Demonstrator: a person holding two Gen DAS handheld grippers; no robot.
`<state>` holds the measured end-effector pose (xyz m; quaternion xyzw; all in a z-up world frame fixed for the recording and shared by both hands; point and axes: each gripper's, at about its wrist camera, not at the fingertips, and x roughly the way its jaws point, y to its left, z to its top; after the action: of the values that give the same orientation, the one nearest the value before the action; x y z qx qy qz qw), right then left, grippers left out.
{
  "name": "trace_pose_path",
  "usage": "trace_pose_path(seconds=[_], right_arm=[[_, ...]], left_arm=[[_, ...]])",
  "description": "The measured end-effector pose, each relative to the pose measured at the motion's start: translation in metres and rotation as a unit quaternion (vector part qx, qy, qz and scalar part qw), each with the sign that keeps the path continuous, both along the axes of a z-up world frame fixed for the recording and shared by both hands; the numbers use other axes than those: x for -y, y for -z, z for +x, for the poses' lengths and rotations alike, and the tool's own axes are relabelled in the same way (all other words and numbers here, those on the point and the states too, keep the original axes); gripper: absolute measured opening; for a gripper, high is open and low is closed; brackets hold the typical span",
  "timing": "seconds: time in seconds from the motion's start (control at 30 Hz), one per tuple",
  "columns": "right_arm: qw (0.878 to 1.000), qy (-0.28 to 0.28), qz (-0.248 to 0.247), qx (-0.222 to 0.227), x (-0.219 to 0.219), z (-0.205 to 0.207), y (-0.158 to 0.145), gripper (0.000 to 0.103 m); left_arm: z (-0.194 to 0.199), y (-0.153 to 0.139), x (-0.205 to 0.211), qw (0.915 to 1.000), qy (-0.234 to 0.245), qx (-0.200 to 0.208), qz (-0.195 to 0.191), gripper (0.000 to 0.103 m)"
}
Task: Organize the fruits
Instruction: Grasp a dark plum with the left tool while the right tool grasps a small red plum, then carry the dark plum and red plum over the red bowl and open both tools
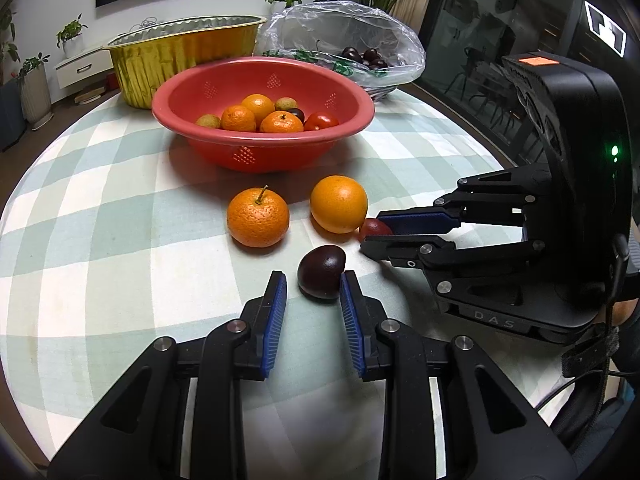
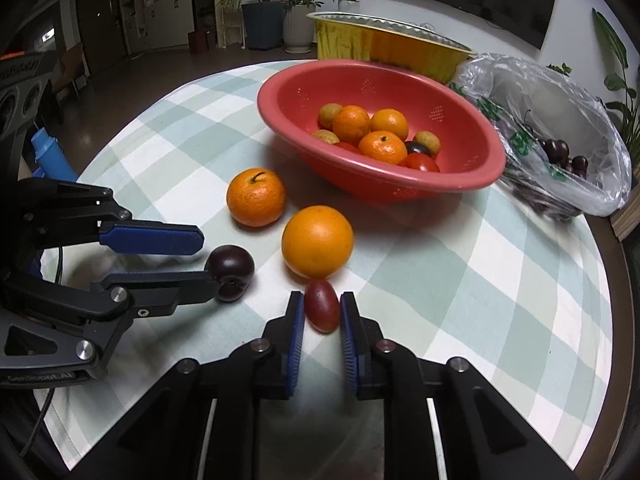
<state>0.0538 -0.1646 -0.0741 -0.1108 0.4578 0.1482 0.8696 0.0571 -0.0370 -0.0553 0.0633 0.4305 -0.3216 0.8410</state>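
The left gripper points down at the checked tablecloth, and its blue pads are squeezed in around a dark cherry. The right pad touches the cherry; whether the left pad touches it cannot be told. The cherry sits on the cloth with its stem dimple facing the right gripper's camera. Just beside it, the right gripper pinches a small red grape tomato between its blue pads. The tomato lies flat, its long side pointing away along the fingers toward a smooth orange that it nearly touches. A bumpy tangerine with a short stem sits near the orange. The right gripper's body reads "DAS". Farther back is a red colander bowl with more fruit inside. Behind it are a gold foil pan and a clear plastic bag of dark cherries.
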Motion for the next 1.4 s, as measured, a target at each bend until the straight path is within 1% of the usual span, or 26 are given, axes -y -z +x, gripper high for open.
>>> trace_pose_path(seconds=[0.07,0.2,0.27,0.8,1.07,1.4], right_arm=[[1.000,0.003,0.009,-0.002,0.003,-0.001,-0.001,0.020],[1.000,0.007,0.017,-0.004,0.005,-0.003,-0.001,0.020],[1.000,0.007,0.016,-0.004,0.005,-0.003,-0.001,0.020],[0.999,0.027,0.035,-0.012,0.017,-0.010,-0.003,0.019],[0.998,0.035,0.042,-0.009,0.021,-0.014,-0.007,0.019],[0.997,0.058,0.056,-0.003,0.040,-0.014,-0.018,0.019]], left_arm=[[0.001,0.002,0.003,0.9999,0.013,-0.010,0.002,0.028],[0.000,0.005,0.018,0.9993,0.029,-0.003,0.023,0.029],[0.001,0.007,0.022,0.9992,0.033,-0.003,0.025,0.029],[0.013,0.010,0.041,0.9987,0.038,0.008,0.033,0.028],[0.010,0.008,0.035,0.9991,0.033,0.009,0.026,0.026],[0.009,-0.014,0.006,0.9997,0.010,0.020,0.005,0.026]])
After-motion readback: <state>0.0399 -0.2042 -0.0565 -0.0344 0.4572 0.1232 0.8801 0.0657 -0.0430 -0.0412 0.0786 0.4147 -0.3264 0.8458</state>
